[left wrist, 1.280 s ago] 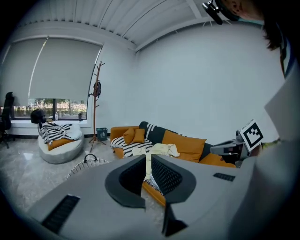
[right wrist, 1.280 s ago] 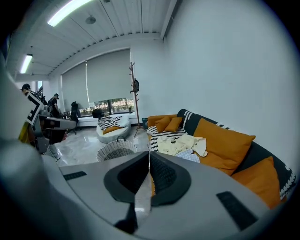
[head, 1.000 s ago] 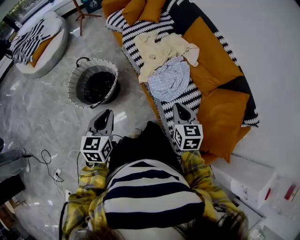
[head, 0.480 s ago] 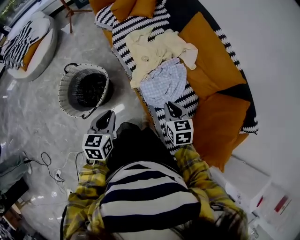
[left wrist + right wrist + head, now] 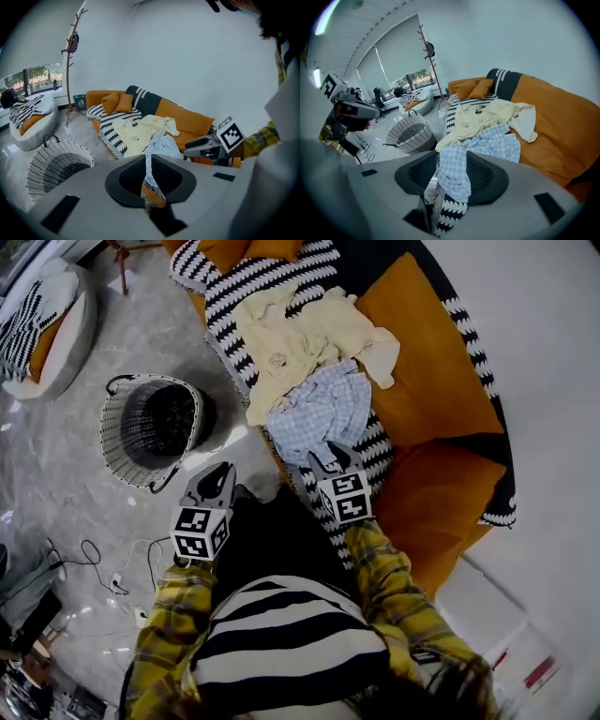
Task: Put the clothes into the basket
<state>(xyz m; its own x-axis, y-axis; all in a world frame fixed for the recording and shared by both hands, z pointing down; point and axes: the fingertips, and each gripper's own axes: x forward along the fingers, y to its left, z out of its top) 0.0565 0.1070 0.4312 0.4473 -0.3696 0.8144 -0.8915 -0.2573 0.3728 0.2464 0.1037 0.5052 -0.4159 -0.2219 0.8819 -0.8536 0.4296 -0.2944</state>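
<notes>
Right gripper (image 5: 329, 456) hung at checked shirt (image 5: 323, 413) on sofa (image 5: 427, 362); jaws just opened, spread, pinching nothing. Left gripper (image 5: 222, 472) jaws pressed together, empty.

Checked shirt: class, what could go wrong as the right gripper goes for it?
The right gripper, its jaws just opening and empty, hangs over the shirt, which lies on the striped throw: it may pinch both. The yellow garment lies against the shirt and may drag along.
</notes>
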